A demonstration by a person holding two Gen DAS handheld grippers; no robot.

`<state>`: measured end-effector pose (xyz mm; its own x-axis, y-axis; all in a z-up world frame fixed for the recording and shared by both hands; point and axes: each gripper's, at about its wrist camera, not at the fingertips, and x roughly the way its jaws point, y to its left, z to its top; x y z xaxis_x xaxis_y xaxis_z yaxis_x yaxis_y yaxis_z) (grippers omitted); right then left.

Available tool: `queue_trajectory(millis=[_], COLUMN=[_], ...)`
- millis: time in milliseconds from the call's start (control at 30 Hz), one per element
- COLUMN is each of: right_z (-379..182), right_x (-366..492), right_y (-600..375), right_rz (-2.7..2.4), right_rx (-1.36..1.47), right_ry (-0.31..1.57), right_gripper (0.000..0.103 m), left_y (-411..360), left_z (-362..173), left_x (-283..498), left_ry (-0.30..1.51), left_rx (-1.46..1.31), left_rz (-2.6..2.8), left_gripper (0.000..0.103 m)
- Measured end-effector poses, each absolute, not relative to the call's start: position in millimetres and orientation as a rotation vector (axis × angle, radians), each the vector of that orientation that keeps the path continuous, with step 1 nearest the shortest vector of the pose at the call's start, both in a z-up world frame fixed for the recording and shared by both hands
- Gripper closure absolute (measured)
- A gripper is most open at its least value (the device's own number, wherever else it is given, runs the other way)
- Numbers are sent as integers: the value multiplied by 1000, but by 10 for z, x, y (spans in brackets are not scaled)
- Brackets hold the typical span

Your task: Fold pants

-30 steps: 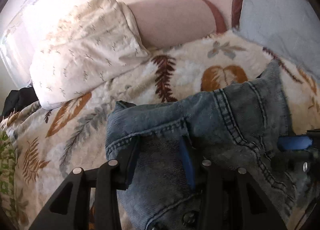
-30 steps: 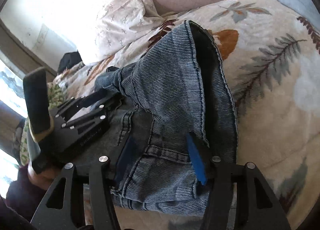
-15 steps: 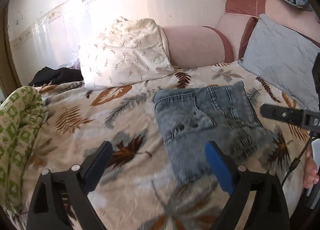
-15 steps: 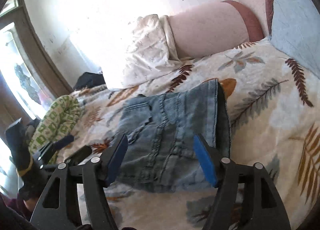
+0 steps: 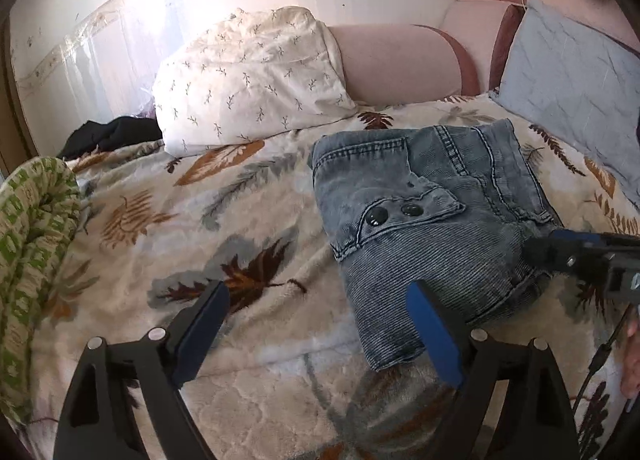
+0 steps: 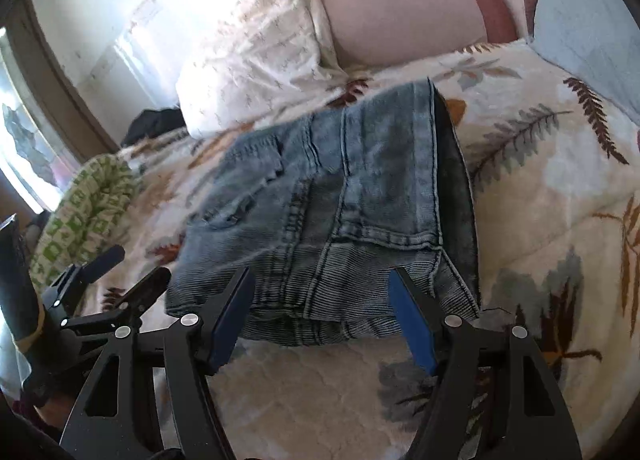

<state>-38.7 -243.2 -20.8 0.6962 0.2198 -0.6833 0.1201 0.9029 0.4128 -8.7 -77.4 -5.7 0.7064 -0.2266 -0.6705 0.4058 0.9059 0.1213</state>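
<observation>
Left tool (image 5: 318, 324) jaws closing, right tool (image 6: 320, 310) gaping, both empty.

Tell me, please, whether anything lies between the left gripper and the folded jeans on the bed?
Nothing visible does. The left gripper, its jaws closing on nothing, faces the jeans across bare leaf-print blanket. The right gripper is at their far side.

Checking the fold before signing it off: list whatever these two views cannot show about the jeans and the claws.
- Folded jeans, under layers: hidden by the top layer in both views.
- Jeans' near right corner, left wrist view: covered by the right claw.
- Jeans' near edge, right wrist view: partly masked by the right claw's fingers.
- Pocket and seams, right wrist view: motion-blurred.
- Left claw, closing slightly with nothing between: its base is cut off by the bottom edge.
</observation>
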Motion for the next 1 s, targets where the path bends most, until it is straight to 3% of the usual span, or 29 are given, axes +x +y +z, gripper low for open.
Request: queue_trajectory(millis=[400, 833, 1000], right_z=[-342, 161, 198], right_x=[-349, -652, -498], right_y=[-2322, -2297, -2408], right_rz=[49, 39, -12], right_rx=[360, 339, 335], right_ry=[842, 637, 641], right_gripper=[31, 31, 31], left_y=[-744, -626, -571], left_z=[-166, 176, 202], left_x=[-56, -174, 0], left_ry=[715, 670, 674], left_rx=[261, 206, 181], left_rz=[-371, -357, -328], left_gripper=[9, 10, 10])
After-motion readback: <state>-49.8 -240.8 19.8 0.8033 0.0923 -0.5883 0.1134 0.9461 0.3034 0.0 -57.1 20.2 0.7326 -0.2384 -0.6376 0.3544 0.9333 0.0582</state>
